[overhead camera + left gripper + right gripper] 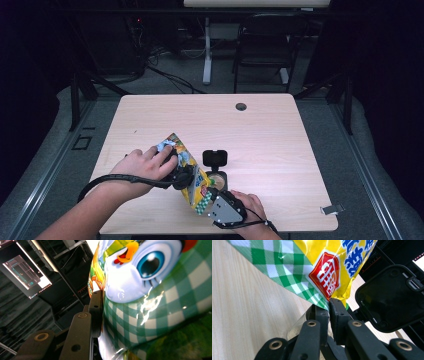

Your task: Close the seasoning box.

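The pale wooden table (260, 130) carries a small black container with its hinged lid open (216, 170). Tilted above it hangs the glossy yellow-and-green checked snack bag (192, 177). The left gripper (182, 177) is clamped on the bag's side, the right gripper (329, 305) pinches its lower corner. Pulling unevenly could tear the film wide and scatter contents past the container.

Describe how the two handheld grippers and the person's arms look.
Left gripper: black, with a black cable looping back past the wrist. Right gripper: black, topped by a grey three-cornered plate with dark dots, thin black cable. Both have matte black jaws with round brass-coloured pivot pins. Forearms bare, no sleeves visible.
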